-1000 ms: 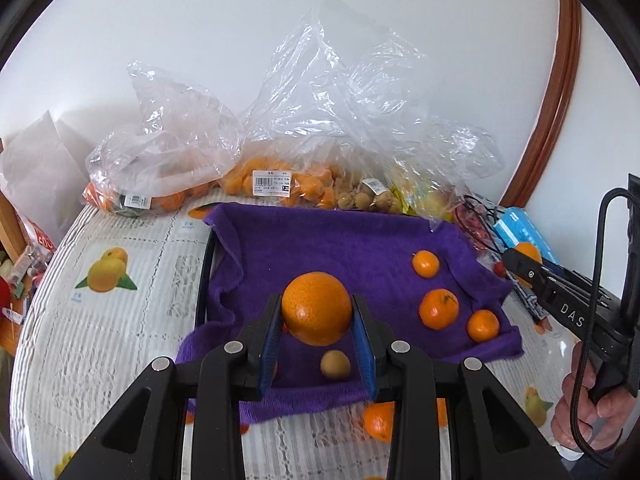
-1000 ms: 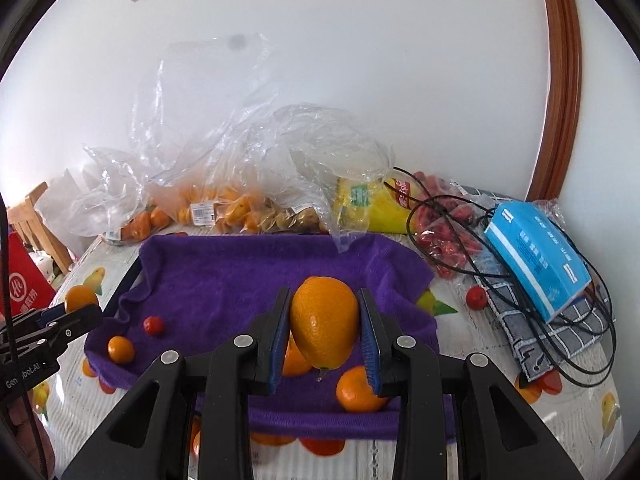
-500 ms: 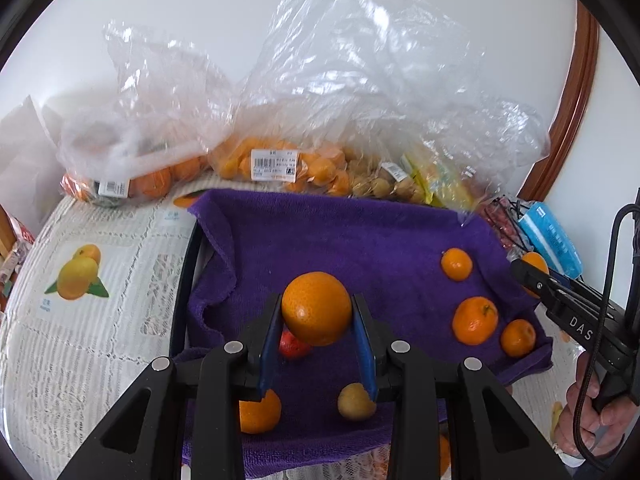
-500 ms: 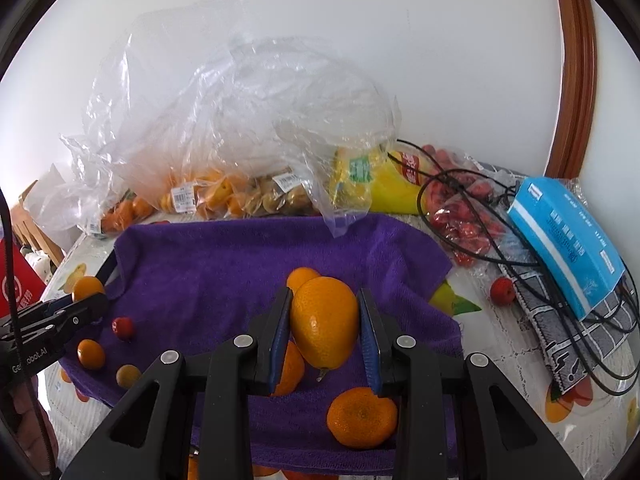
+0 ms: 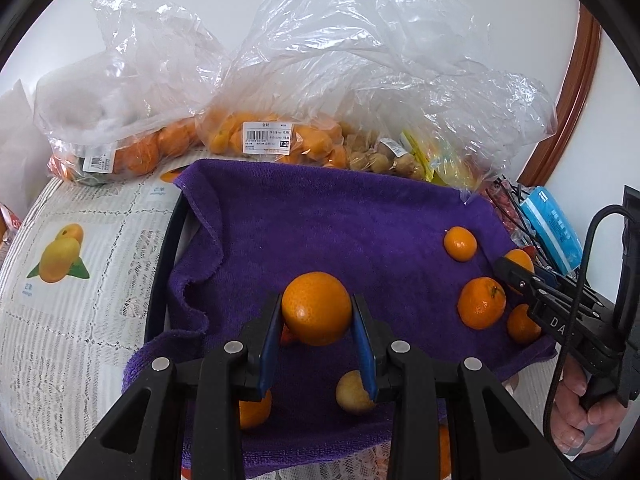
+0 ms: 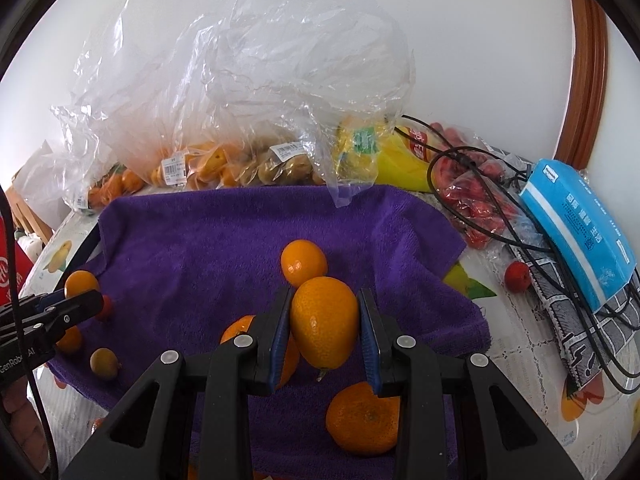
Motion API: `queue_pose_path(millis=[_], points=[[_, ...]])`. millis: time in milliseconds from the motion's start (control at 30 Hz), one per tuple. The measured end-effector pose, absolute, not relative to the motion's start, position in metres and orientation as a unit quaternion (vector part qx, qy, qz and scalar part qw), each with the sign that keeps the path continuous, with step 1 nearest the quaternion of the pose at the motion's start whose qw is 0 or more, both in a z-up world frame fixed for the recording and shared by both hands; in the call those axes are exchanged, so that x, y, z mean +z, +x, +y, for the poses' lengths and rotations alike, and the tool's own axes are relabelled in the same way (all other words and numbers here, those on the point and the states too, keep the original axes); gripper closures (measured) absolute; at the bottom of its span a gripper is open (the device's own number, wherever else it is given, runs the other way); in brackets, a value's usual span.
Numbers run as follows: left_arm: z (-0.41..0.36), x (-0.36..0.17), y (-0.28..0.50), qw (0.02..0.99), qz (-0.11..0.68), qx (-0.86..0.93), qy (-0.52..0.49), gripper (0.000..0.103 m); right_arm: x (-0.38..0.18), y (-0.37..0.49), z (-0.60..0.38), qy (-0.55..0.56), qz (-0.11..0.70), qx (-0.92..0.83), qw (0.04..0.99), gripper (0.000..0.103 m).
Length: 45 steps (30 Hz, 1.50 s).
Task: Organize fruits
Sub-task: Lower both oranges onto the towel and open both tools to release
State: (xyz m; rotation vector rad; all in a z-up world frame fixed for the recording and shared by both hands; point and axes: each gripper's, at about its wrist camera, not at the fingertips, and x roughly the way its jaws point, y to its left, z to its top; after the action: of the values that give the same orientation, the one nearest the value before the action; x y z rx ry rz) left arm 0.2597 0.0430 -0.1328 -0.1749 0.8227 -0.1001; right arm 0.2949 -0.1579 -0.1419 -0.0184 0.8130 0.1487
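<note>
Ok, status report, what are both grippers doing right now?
Left gripper shut on a round orange. Right gripper shut on an oval orange. Both above the purple towel; loose mandarins lie underneath.

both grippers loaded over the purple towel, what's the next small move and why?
Probably lower the right gripper and set its oval orange on the purple towel beside the loose oranges already grouped there. Both grippers are shut on fruit held above the towel; the left gripper holds a round orange over open cloth, so it can follow.
</note>
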Motion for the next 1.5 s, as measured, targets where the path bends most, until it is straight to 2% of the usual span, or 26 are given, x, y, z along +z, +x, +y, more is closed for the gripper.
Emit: queue_pose_path(millis=[1167,1333,1500], points=[[0.031,-0.136,0.258,0.91,0.401,-0.075,-0.075,0.071,-0.142,0.29,-0.152,-0.021,0.39,0.074,0.918,0.073],[0.031,-0.131,0.255,0.912,0.395,-0.08,-0.078,0.063,-0.142,0.29,-0.152,-0.02,0.389,0.074,0.918,0.073],[0.032,-0.128,0.254,0.912,0.394,-0.078,-0.082,0.062,-0.139,0.289,-0.155,-0.017,0.389,0.068,0.919,0.073]])
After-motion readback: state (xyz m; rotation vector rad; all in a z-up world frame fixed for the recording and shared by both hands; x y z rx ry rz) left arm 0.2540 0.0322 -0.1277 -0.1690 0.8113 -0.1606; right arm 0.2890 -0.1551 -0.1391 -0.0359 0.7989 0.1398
